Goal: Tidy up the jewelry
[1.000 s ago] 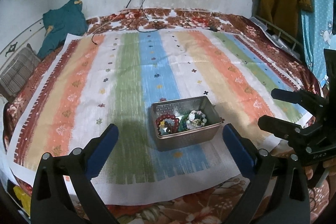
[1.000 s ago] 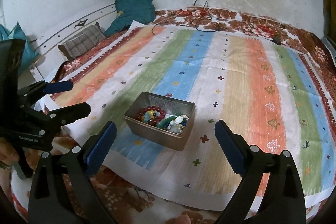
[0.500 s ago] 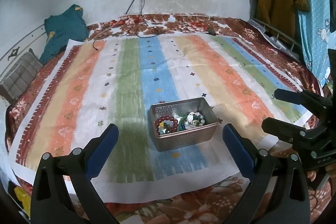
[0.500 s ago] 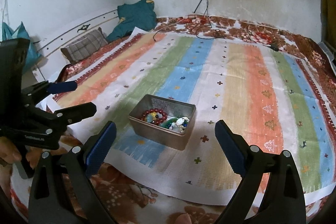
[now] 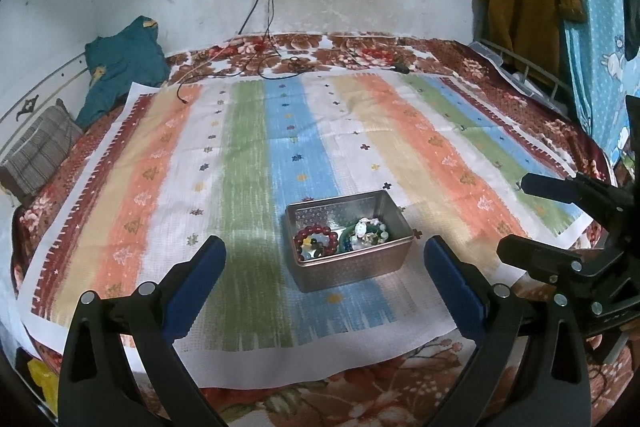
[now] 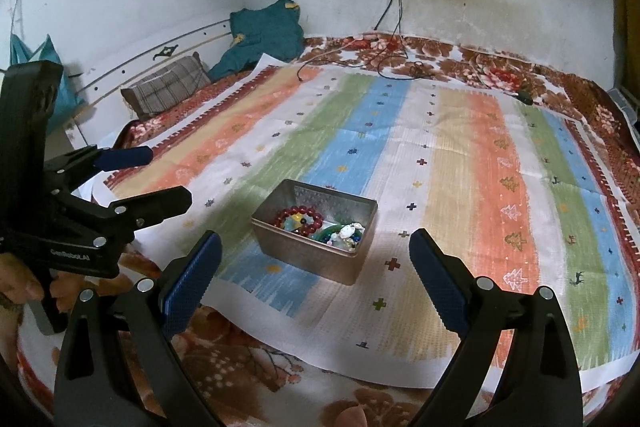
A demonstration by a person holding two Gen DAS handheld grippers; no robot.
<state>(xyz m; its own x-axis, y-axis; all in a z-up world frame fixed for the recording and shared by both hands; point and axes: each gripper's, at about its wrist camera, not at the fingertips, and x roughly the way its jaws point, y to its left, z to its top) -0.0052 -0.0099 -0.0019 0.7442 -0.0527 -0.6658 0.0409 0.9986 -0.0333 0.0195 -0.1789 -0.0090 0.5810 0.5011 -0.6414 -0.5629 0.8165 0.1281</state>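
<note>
Metal tin [image 5: 352, 263] of beaded bracelets [image 5: 316, 241] on striped cloth [image 5: 248, 155] over bed, left hand-held gripper [image 5: 324, 267] and right hand-held gripper [image 6: 314, 261] both spread wide, empty, short of tin.

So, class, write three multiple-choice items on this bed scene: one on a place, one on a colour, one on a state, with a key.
1. Where is the jewelry?
A. Inside the metal tin
B. On the striped cloth
C. On the plaid pillow

2. What colour is the round bead bracelet?
A. Yellow
B. Dark red
C. White

3. How are the left gripper and right gripper?
A. Both shut
B. One holds a bracelet
C. Both open, empty

Key: 1 A, the beads lie within the tin's walls; 2 B, its beads are dark red; 3 C, both pairs of fingers stand wide apart.
</note>
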